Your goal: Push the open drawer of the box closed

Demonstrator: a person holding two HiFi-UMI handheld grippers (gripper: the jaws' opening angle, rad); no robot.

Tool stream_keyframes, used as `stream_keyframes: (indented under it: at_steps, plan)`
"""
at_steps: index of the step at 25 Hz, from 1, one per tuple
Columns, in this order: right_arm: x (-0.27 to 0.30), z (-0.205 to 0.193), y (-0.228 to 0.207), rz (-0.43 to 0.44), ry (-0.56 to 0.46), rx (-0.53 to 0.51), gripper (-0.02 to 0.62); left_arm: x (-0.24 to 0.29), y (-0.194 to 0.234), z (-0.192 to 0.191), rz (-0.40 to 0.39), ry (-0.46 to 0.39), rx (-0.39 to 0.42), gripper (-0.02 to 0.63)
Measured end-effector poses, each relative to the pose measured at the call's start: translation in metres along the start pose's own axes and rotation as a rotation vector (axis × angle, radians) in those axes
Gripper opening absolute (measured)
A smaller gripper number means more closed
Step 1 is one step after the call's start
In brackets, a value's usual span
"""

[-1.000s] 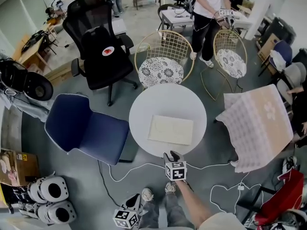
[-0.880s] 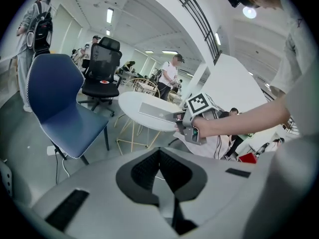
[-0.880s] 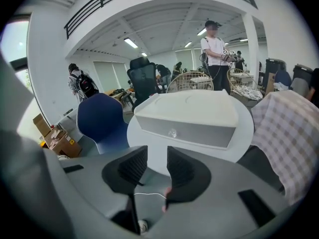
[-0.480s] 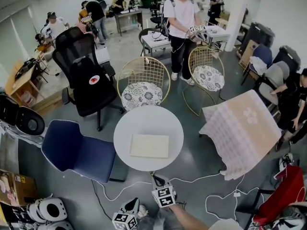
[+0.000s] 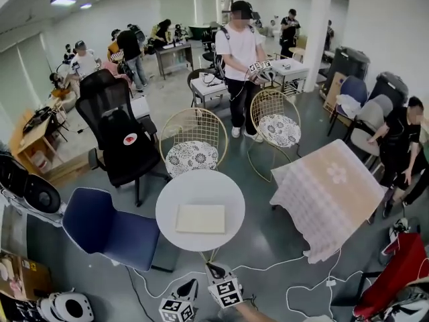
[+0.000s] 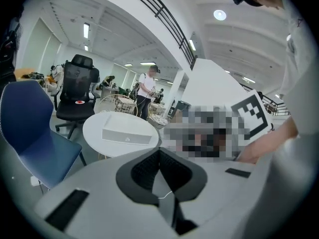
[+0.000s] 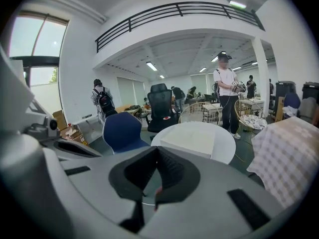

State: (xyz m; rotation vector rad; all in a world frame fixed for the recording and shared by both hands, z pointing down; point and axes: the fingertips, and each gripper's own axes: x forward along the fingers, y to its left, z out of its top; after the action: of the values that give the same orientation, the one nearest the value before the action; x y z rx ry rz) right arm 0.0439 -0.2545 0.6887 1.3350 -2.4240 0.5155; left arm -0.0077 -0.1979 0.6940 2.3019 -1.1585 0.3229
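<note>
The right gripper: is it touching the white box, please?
Apart. Head view shows the right gripper clear of the table, well short of the box.

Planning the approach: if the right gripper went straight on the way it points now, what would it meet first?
The right gripper would probably meet the near rim of the round white table first, the box just behind it; nothing shows between, though depth is unclear.

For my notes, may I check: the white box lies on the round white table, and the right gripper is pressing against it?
Not quite. The right gripper is clear of the white box, held off the near edge of the round white table, as the head view shows. The box does lie on that table.
</note>
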Motion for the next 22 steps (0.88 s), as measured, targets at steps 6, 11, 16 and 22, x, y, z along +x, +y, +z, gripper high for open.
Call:
stream_keyframes:
  at_steps: [6,11,16,22]
  plan:
    - [-0.035,-0.006,0.032,-0.025,-0.042,-0.004,0.016,-0.028,-0.003,0.003,-0.017,-0.051,0.041,0.009]
    - [-0.066,-0.018,0.063,-0.067,-0.074,-0.024,0.016,-0.062,-0.011,-0.006,-0.043,-0.079,0.078,0.009]
    - [-0.096,-0.027,0.093,-0.091,-0.083,-0.041,0.016,-0.095,-0.029,-0.014,-0.078,-0.115,0.106,0.009]
    - [-0.129,-0.033,0.127,-0.095,-0.117,-0.063,0.015,-0.137,-0.051,-0.027,-0.091,-0.155,0.122,0.009]
